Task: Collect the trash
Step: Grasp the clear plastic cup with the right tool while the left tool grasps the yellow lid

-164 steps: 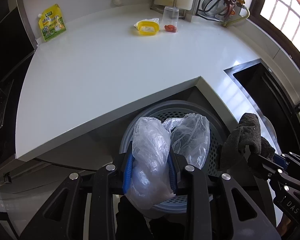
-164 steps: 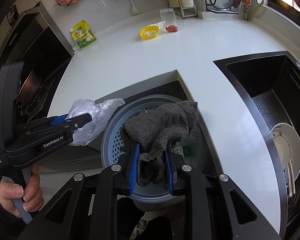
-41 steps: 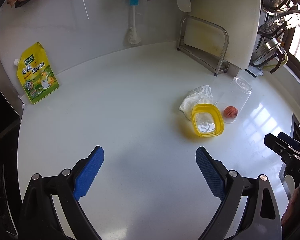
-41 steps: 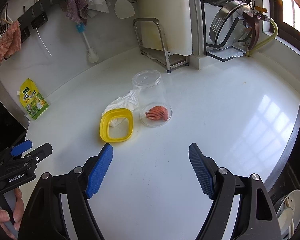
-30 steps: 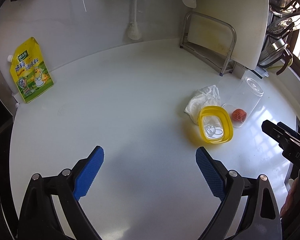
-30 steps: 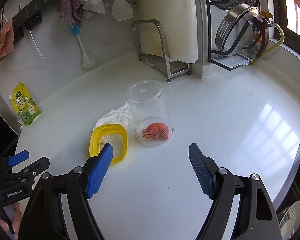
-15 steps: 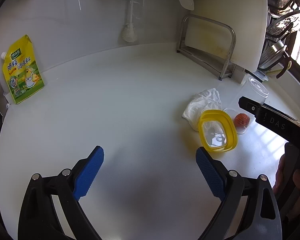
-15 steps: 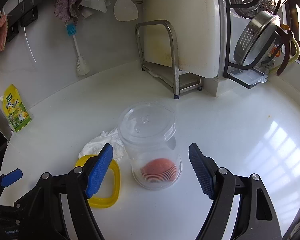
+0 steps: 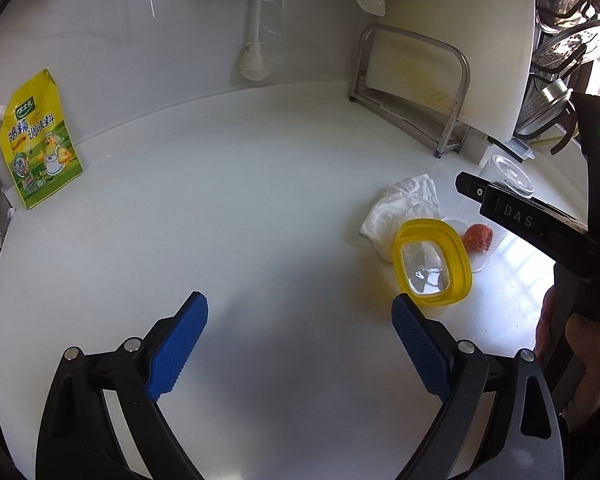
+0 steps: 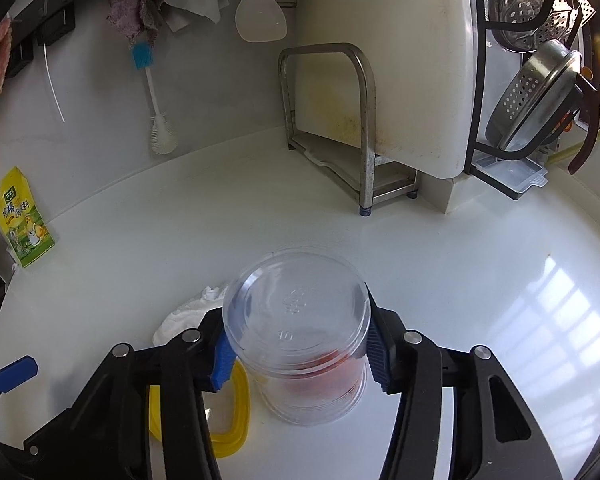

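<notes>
Clear plastic cup, inverted over an orange item, is standing at lower centre of the right view; your right claw is closing its blue pads against both sides. Your left claw is hanging spread wide and empty above the white table, with the yellow lid and crumpled tissue at its right.

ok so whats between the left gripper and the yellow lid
Nothing: the left wrist view shows only bare white counter between the open left gripper and the yellow lid.
</notes>
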`<state>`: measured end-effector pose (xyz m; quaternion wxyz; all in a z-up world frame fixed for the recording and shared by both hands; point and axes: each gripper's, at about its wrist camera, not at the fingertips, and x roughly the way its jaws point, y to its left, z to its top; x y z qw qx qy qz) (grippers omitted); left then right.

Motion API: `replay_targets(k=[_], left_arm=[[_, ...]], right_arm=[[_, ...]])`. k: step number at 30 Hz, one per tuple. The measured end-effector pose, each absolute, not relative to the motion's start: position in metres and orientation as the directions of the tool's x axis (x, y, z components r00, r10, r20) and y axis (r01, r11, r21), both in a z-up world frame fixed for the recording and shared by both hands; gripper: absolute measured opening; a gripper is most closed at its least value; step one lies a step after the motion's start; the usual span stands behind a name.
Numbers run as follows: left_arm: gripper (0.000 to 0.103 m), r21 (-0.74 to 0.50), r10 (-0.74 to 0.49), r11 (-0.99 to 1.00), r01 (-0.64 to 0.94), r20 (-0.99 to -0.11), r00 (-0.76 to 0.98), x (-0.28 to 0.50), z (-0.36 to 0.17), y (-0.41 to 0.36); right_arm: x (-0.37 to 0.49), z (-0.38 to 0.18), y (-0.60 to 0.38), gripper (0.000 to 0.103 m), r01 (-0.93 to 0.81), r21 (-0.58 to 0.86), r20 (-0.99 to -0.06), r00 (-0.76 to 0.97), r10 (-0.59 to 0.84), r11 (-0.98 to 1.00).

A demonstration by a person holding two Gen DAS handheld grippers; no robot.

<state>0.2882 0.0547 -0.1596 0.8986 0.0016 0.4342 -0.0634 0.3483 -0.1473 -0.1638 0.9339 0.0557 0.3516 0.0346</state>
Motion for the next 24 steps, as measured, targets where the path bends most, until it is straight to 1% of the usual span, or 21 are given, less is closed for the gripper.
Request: replay_targets(k=[4,9,12,17,24], left_arm=[[0.091,-0.066,-0.129,0.990,0.126,-0.786,0.605,0.289,-0.161,0.048],[0.091,-0.074,-0.151,0.986,0.152,-0.784,0.602,0.287,-0.160,0.033],[0.091,-0.090,-0.171,0.983,0.162,-0.782,0.600,0.288,-0.158,0.022],[0.091,-0.138,-0.219,0.974,0.182,-0.789,0.574,0.296,-0.162,-0.001],[0.091,-0.166,-0.239,0.968,0.187,-0.830,0.504,0.313,-0.183,-0.033]], right_arm=[[0.342,-0.158,-0.154,0.047,-0.024,0.144,-0.640,0.760,0.111,0.989],[0.329,-0.136,-0.171,0.047,-0.021,0.204,-0.604,0.784,0.143,0.979],[0.315,-0.122,-0.182,0.047,0.004,0.194,-0.592,0.798,0.114,0.981],[0.280,-0.116,-0.210,0.047,0.084,0.197,-0.611,0.790,0.055,0.977],[0.229,-0.125,-0.235,0.047,0.182,0.197,-0.650,0.760,-0.011,0.963]])
